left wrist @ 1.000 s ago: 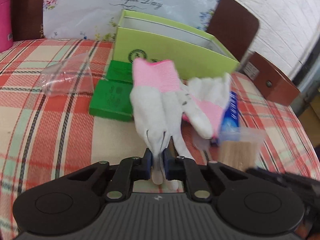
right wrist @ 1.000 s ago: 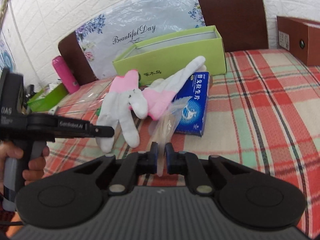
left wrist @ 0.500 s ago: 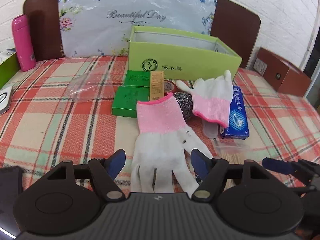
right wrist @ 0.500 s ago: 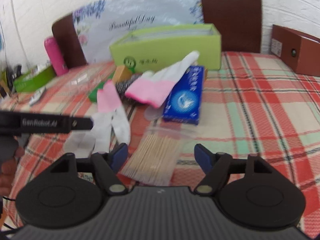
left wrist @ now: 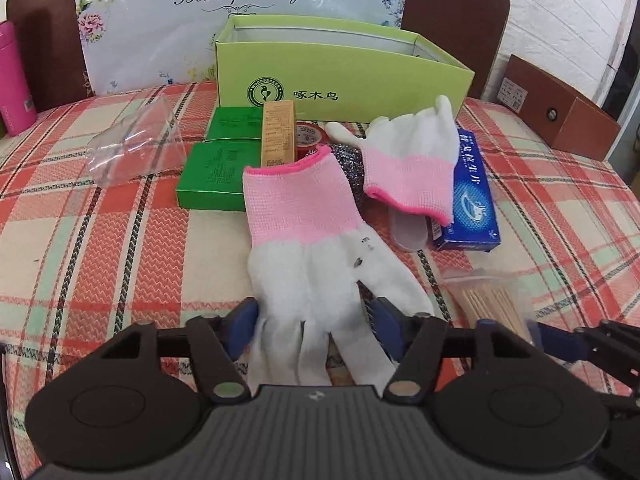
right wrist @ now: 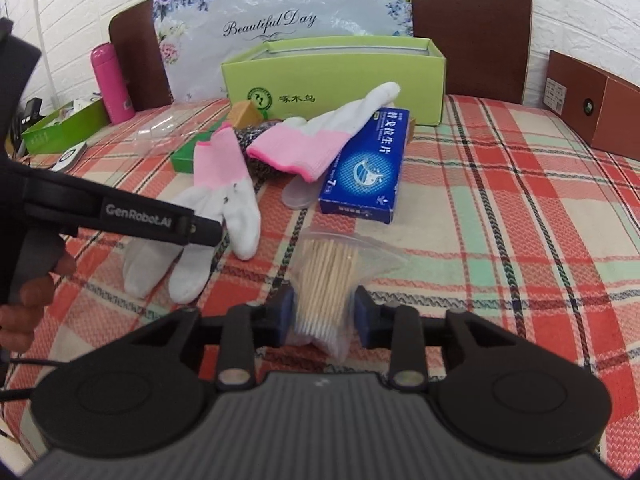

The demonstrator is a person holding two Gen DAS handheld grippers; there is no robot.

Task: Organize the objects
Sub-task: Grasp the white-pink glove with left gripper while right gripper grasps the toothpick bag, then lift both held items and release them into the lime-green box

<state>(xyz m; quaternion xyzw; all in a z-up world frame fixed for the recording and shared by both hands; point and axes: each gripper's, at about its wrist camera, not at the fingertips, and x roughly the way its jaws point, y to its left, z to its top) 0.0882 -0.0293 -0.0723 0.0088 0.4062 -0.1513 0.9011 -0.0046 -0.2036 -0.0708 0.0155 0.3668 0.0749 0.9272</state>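
Left wrist view: the left gripper (left wrist: 314,330) hovers low over a red, green and cream plaid tablecloth (left wrist: 100,240), its jaws apart and just narrowing, straddling the fingers of a white knit glove with a pink cuff (left wrist: 308,248) that lies flat on the cloth; the blue pads sit beside the glove, and no squeeze shows. Beyond it lie two flat green boxes (left wrist: 214,176), a tan carton (left wrist: 278,134), a second pink-cuffed glove (left wrist: 412,160) draped partly over a blue printed box (left wrist: 474,204), and an open lime-green cardboard box (left wrist: 344,76) (empty as far as this angle shows). A crumpled clear plastic piece (left wrist: 132,144) sits to the left.

Right wrist view: the right gripper (right wrist: 323,316) has its jaws apart, closing in lately around a clear zip bag of wooden toothpicks (right wrist: 326,280) lying on the cloth; narrow gaps remain beside the bag. At the left, a person's hand (right wrist: 28,300) holds the other tool above the first glove. A pink bottle (right wrist: 112,82) stands at the far left.
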